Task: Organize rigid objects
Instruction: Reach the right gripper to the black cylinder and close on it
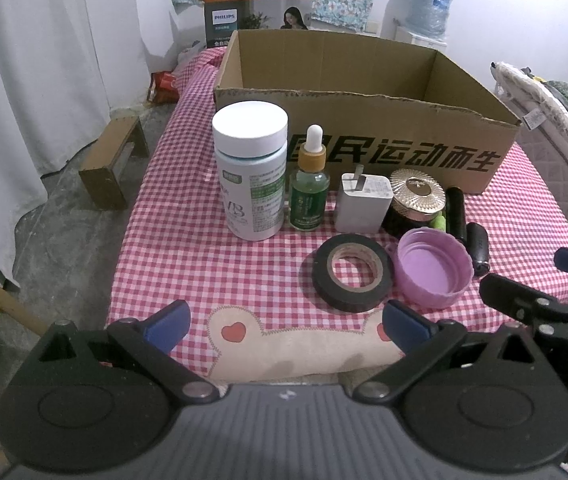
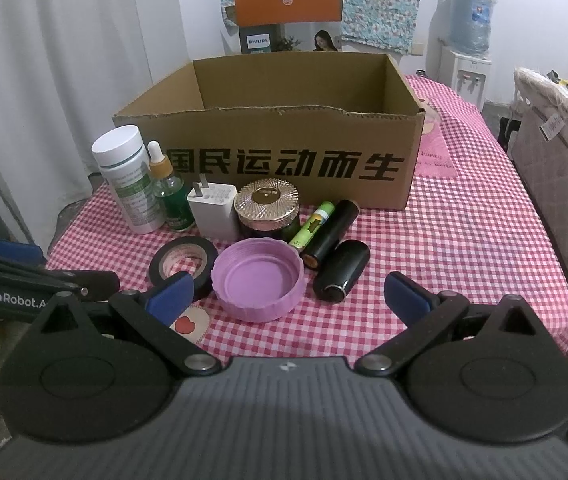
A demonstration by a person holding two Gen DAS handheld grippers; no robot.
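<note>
An open cardboard box point(image 1: 363, 148) point(image 2: 284, 152) stands at the back of the checked table. In front of it stand a white pill bottle point(image 1: 250, 168) point(image 2: 128, 176), a green dropper bottle point(image 1: 308, 184) point(image 2: 170, 192), a white charger point(image 1: 361, 204) point(image 2: 214, 210) and a gold-lidded jar point(image 1: 415, 200) point(image 2: 266, 208). A black tape roll point(image 1: 351, 276) point(image 2: 184, 262), a purple lid point(image 1: 433, 272) point(image 2: 258, 280), a green tube point(image 2: 311, 226) and two black cylinders point(image 2: 329, 236) point(image 2: 341, 276) lie nearer. My left gripper point(image 1: 285, 326) is open and empty near the table's front edge. My right gripper point(image 2: 287, 300) is open and empty, just short of the purple lid.
The table has a red checked cloth point(image 1: 204, 264) point(image 2: 443, 240). A wooden stool point(image 1: 114, 160) stands on the floor to the left. A padded chair back point(image 2: 555, 200) is at the right. A water dispenser point(image 2: 467, 40) and a Philips carton point(image 2: 287, 12) stand behind the box.
</note>
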